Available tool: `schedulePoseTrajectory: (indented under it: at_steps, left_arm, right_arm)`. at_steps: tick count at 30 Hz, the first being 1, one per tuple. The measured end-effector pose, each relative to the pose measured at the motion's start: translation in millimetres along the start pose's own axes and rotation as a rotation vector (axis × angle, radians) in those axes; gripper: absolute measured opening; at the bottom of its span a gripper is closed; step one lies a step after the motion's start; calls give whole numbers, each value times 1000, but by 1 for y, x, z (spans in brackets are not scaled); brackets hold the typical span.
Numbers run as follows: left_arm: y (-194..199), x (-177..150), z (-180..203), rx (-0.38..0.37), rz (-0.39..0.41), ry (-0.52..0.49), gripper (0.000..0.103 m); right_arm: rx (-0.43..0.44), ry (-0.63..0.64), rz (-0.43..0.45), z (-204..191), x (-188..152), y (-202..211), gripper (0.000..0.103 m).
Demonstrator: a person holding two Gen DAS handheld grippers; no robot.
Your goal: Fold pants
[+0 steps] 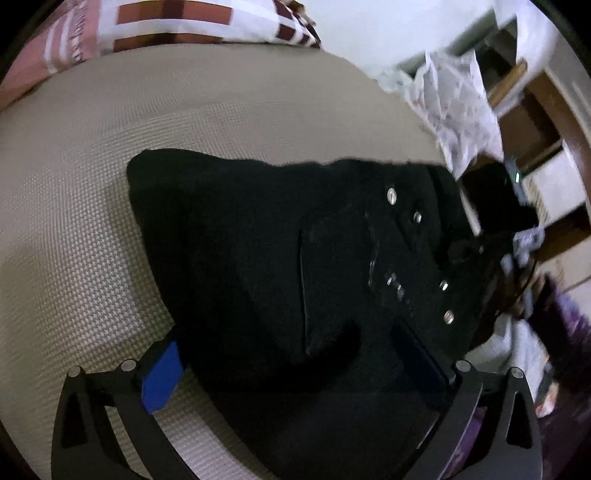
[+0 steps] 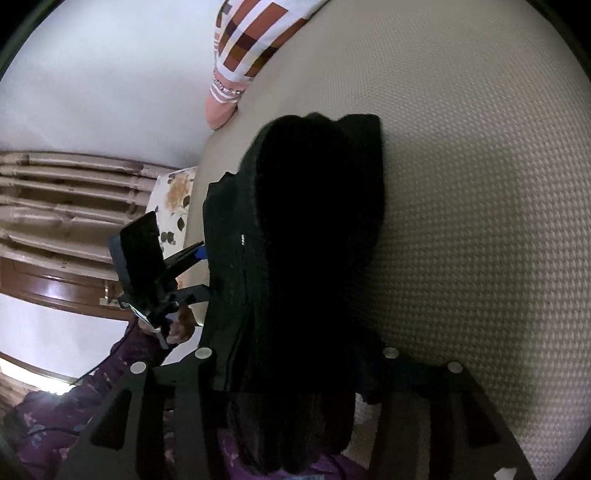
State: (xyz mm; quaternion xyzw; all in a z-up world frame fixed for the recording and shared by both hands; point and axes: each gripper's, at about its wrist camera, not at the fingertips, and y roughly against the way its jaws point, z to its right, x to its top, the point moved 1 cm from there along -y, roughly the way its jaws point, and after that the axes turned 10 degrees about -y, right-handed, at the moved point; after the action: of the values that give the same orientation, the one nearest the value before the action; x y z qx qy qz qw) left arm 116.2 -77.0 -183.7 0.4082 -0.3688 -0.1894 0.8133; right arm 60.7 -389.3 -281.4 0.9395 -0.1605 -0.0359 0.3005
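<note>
Black pants (image 1: pixel 280 266) lay folded on the bed (image 1: pixel 221 110), long axis running away from my right tongs (image 2: pixel 295 369), which had partly closed around the near end. Left tongs (image 1: pixel 295 369) stood wide over the waistband side (pads not pressing).

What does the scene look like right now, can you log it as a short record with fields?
Surface: beige textured mattress
Garment: black pants, bunched in a folded heap, metal rivets showing near the waist
Left hand-held gripper: jaws wide, pants between them, blue pad clear of the cloth
Right hand-held gripper: jaws astride a thick roll of the pants; whether it grips cannot be told
Background: checked blanket at the far edge, wooden cabinet beside the bed
Person: purple sleeve
</note>
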Motion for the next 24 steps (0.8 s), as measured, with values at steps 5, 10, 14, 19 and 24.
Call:
schedulePoseTrajectory:
  at_steps: [5,10,14,19,24]
  left_arm:
    - [7,-2,-7,36,36,41,61]
    - [9,-2,-14,19,55,86,43]
    - [-2,5,-13,-2,6,96,56]
    - [-6,11,-7,-34,12,105,75]
    - [3,5,16,129,72,41,33]
  right_arm:
    - [-19,41,38,-7,-7,0,34]
    - [11,24,61,-3,-9,2,34]
    - [-2,12,43,-1,-7,0,40]
    - [-45,53,48,-11,-8,-5,41]
    - [-14,25,105,-15,-18,-3,31]
